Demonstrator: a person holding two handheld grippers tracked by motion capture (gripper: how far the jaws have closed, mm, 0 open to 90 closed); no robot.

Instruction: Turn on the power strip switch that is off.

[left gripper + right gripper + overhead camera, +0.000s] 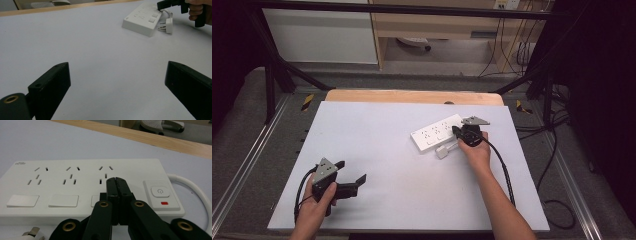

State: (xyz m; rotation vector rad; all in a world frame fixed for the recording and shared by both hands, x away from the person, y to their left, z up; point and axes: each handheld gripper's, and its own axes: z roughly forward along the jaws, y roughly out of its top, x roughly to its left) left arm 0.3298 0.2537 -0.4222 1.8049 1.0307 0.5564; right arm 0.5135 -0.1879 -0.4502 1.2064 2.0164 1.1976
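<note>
- Right claw (116, 182): jaws pressed together, nothing pinched, tips over the white power strip (75, 182), just left of its power button (160, 191).
- Power strip lies far right on the worktop (377, 150); its plug (442, 151) is beside it.
- Left claw (351, 172): jaws spread wide, empty, well apart from the strip.

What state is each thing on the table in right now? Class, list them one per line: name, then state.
power strip: lying flat, all sockets empty, red mark under its power button
plug: unplugged, lying on the mat beside the power strip
right gripper: shut, tips over the power strip, nothing between them
left gripper: open, holding nothing
</note>
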